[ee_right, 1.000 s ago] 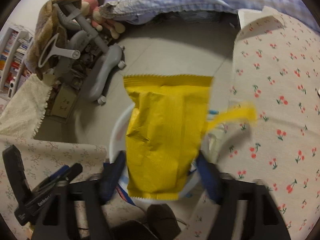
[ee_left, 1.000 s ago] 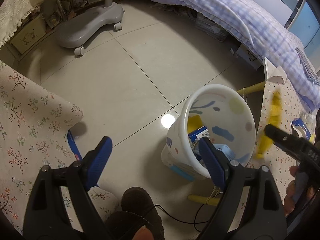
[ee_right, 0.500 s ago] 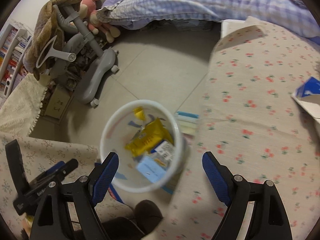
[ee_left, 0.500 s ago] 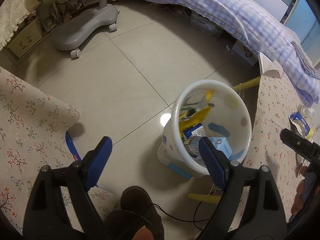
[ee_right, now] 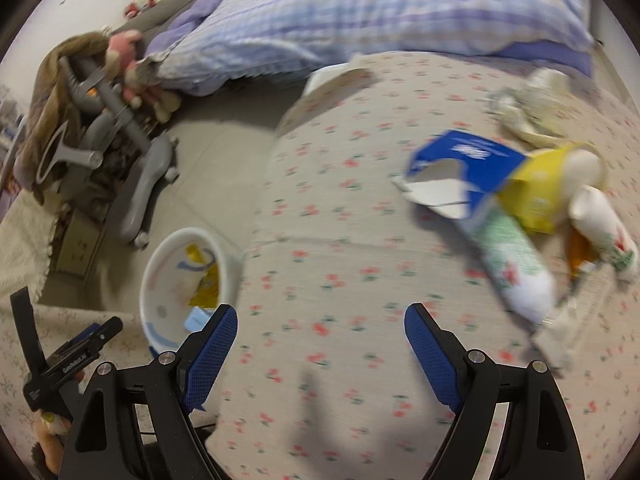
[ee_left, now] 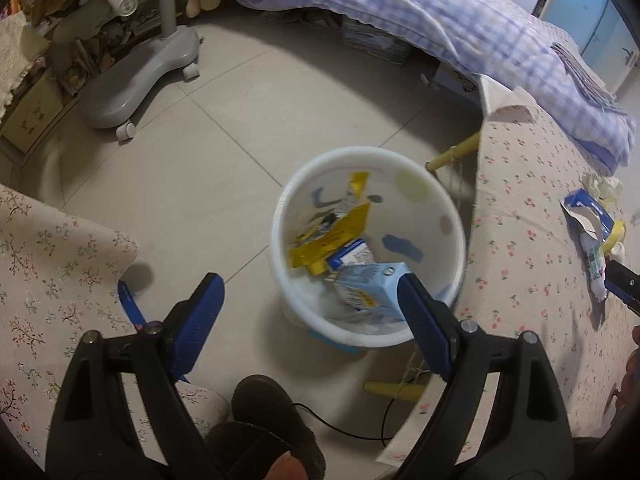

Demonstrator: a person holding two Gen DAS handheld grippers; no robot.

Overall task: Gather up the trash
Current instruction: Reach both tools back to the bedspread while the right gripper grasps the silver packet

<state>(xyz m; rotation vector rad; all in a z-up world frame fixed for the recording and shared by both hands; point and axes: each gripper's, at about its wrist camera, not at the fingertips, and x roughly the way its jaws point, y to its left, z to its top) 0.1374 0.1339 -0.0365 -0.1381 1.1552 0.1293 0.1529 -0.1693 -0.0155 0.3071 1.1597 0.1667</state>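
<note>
A white bin (ee_left: 420,196) with coloured spots stands on the floor beside the table and holds a yellow wrapper (ee_left: 328,236) and blue cartons (ee_left: 366,284). It also shows in the right wrist view (ee_right: 160,256). My left gripper (ee_left: 308,320) is open and empty above the bin. My right gripper (ee_right: 320,348) is open and empty over the flowered tablecloth (ee_right: 340,280). Trash lies on the table to its right: a torn blue carton (ee_right: 460,160), a yellow cup (ee_right: 540,188), a white-green tube (ee_right: 508,252) and crumpled paper (ee_right: 520,116).
A grey chair base (ee_left: 136,80) stands on the tiled floor at the far left. A bed with a checked blue quilt (ee_left: 440,12) runs along the back. A second flowered surface (ee_left: 48,264) is at the left. A dark slipper (ee_left: 260,412) is below the left gripper.
My right gripper let go of the yellow wrapper, which dropped into the bin, then swung right over the table toward the remaining trash. The left gripper moved slightly nearer the bin.
</note>
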